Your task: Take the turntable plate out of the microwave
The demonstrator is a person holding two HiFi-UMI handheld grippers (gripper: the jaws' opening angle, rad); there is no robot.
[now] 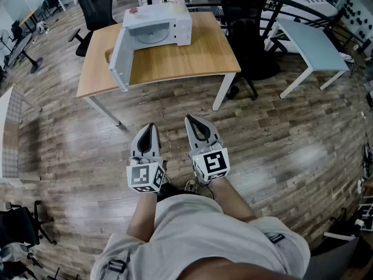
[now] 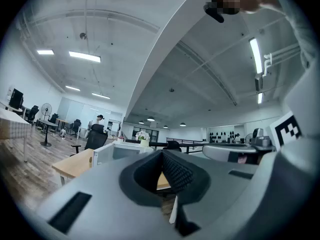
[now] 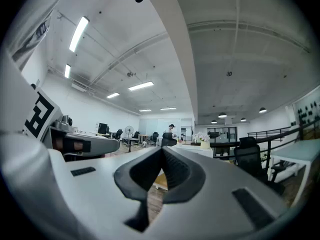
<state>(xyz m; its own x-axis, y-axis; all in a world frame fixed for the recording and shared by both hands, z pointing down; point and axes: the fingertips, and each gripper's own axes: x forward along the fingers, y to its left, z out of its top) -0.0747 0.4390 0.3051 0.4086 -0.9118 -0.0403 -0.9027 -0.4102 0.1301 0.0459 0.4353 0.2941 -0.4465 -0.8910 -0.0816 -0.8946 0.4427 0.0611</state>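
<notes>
On the table (image 1: 204, 60) at 12 o'clock: microwave (image 1: 175, 25) open, turntable plate (image 1: 150, 37) inside | left tool (image 1: 150, 127), right tool (image 1: 191, 121): both pressed together, empty | step: walking up | next: open, reach in

Floor (image 1: 280, 139): wood planks, visible grain, faint sheen. Table (image 1: 198, 57): pale wood top, matt; white painted legs. Microwave (image 1: 178, 25): smooth white casing. Left gripper (image 1: 150, 126), right gripper (image 1: 190, 119): smooth matt grey plastic; pads (image 2: 179, 173) black, ribbed. Shorts (image 1: 192, 226): light cloth.
</notes>
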